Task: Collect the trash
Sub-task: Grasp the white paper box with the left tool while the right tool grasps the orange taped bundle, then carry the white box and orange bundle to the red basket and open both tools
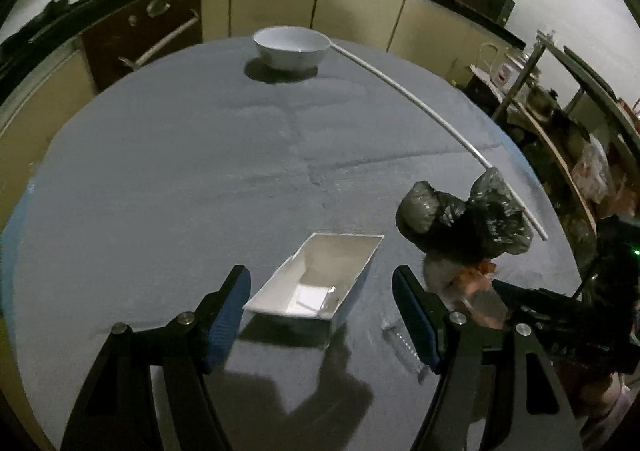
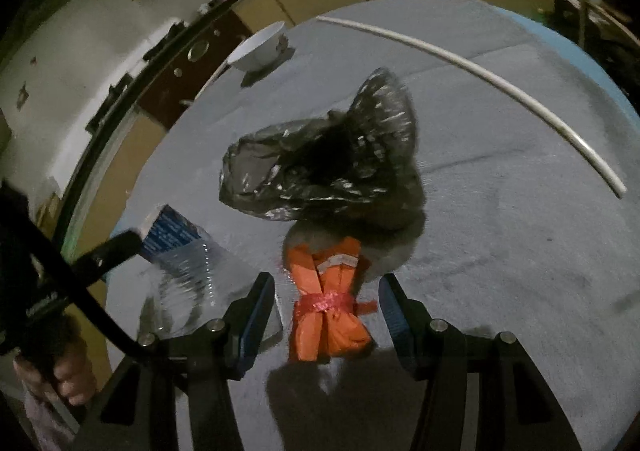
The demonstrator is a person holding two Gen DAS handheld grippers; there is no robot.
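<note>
- Two hand-held grippers are pointing steeply down at a table (image 1: 160,179) covered in grey cloth, in a dim kitchen.
- The left gripper (image 1: 320,315) is standing with its jaws apart, its blue pads (image 1: 228,315) clear of everything; an open white carton (image 1: 320,283) is lying on the cloth between and just beyond the fingertips, untouched.
- The right gripper (image 2: 326,315) is also standing with its jaws apart; an orange bundle (image 2: 326,307), tied round the middle with a red band, is lying between the pads with a gap showing on either side, so nothing is being squeezed.
- A crumpled black plastic bag (image 2: 332,163) is lying just beyond the orange bundle, its near edge seeming to overlap the bundle's far end; in the left wrist view it is sitting to the right of the carton.
- A clear plastic bottle (image 2: 184,255) with a blue label is lying to the left of the orange bundle, near the table's edge.
- A white bowl (image 1: 291,47) is standing upright at the far side of the table, well apart from the trash.
- A thin white rod (image 1: 420,107) is lying across the cloth from beside the bowl to a point just past the black bag.
- A person's hand (image 2: 60,375) is showing at the lower left of the right wrist view, gripping the handle of the left gripper.
</note>
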